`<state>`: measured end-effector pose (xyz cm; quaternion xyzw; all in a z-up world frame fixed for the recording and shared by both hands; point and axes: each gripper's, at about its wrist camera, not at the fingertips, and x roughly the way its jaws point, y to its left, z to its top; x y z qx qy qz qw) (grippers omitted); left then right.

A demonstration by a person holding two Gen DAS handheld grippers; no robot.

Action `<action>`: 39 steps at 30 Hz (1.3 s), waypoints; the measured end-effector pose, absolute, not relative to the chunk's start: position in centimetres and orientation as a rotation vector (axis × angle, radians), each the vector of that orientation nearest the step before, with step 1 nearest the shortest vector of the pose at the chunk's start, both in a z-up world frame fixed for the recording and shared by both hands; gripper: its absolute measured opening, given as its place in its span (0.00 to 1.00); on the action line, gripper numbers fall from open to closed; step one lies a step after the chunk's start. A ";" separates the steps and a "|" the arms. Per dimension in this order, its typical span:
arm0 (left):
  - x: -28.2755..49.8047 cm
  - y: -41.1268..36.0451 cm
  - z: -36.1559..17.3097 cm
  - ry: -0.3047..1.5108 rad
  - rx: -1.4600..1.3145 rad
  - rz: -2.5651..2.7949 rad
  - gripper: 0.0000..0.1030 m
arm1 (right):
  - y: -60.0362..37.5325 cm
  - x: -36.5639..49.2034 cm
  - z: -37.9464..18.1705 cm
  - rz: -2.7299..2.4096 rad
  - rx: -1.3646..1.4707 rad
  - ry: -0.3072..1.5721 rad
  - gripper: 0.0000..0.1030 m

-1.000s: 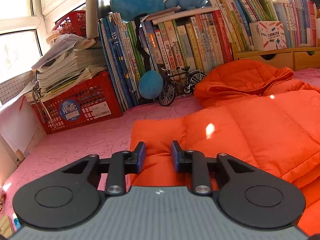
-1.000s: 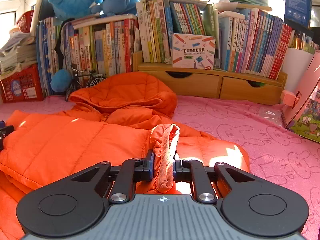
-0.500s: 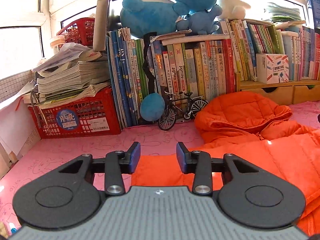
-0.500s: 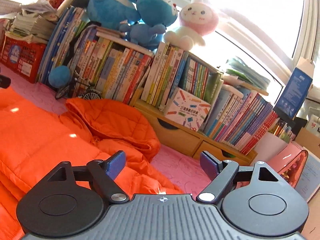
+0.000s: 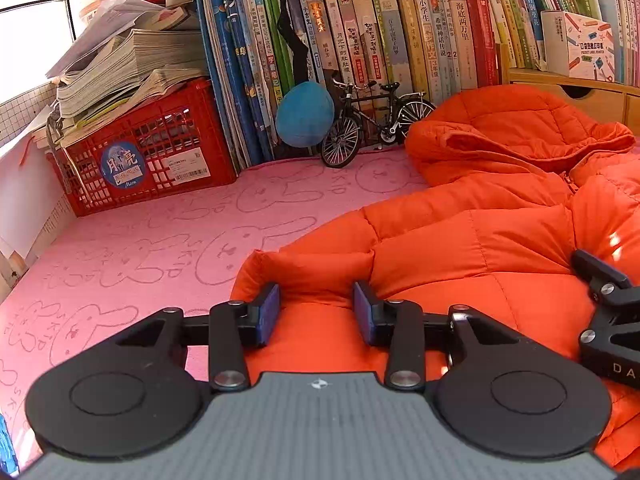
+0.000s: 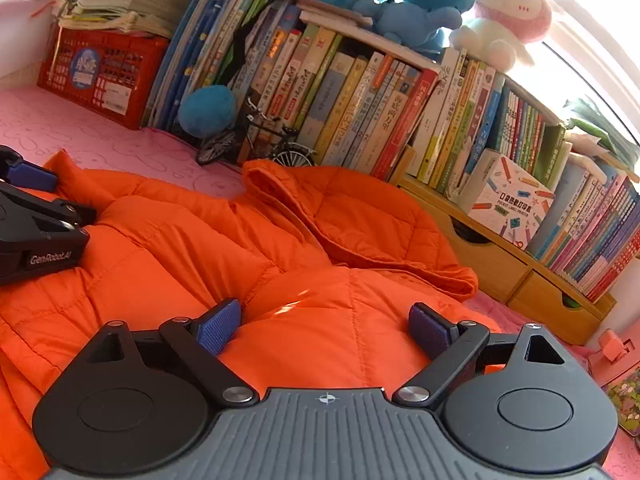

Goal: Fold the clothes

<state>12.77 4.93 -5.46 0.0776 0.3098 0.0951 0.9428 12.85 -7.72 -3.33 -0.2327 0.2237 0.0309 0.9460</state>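
Orange puffer jacket (image 5: pixel 472 240) lies spread on pink bunny-print mat (image 5: pixel 160 232), hood toward bookshelf; my left gripper (image 5: pixel 316 308) over jacket's near-left corner, jaws parted, pads off fabric; my right gripper (image 6: pixel 324 324) just opened wide, released, padded fold bulging between pads; red crate (image 5: pixel 148 160), toy bicycle (image 5: pixel 372 120) behind.

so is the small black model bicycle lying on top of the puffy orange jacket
No, the small black model bicycle stands on the pink mat against the books, beside the puffy orange jacket.
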 end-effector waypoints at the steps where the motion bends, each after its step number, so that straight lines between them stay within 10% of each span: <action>1: 12.8 4.9 -5.5 0.634 0.157 0.191 0.39 | -8.2 12.7 -3.6 0.047 -0.489 0.454 0.89; 39: 12.4 6.3 -5.2 0.626 0.095 0.168 0.52 | -23.1 9.6 -4.0 -0.266 -0.275 0.587 0.97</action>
